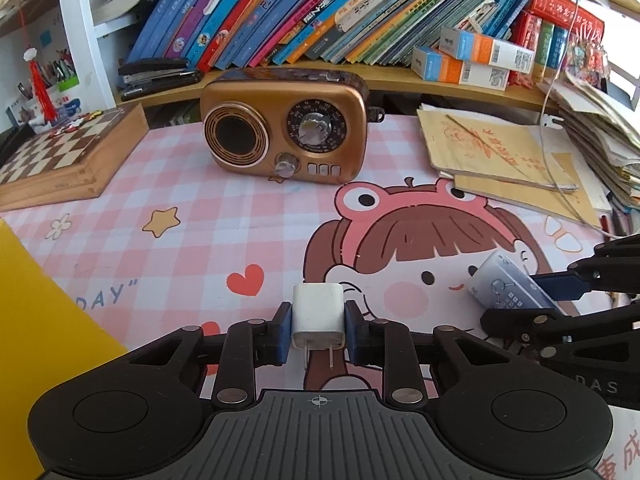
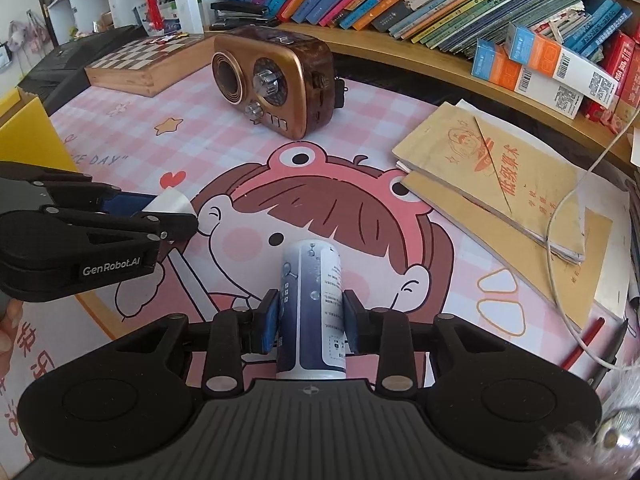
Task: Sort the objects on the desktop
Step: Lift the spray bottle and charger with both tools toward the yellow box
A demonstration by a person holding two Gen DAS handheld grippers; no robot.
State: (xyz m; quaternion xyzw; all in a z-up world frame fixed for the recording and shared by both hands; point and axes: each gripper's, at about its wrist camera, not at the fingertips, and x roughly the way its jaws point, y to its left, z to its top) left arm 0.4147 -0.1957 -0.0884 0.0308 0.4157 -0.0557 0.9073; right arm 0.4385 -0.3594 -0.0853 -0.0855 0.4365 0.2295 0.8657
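Note:
My left gripper (image 1: 318,330) is shut on a white plug adapter (image 1: 318,314), its two prongs pointing back toward the camera. The blue pads (image 1: 282,334) press its sides just above the pink cartoon desk mat (image 1: 192,216). My right gripper (image 2: 310,322) is shut on a white-and-blue cylindrical bottle (image 2: 312,300) that points away along the fingers. From the left wrist view, the bottle (image 1: 504,284) and the right gripper's fingers (image 1: 560,284) show at the right edge. In the right wrist view the left gripper (image 2: 160,208) enters from the left with the adapter (image 2: 172,202) in it.
A bronze retro radio (image 1: 286,132) stands at the back of the mat. A wooden chessboard box (image 1: 68,156) lies at left, a yellow box (image 1: 36,312) near left, tan exercise books (image 1: 500,160) at right with a white cable (image 2: 568,216). A full bookshelf (image 1: 320,12) runs behind. Pens (image 2: 596,340) lie far right.

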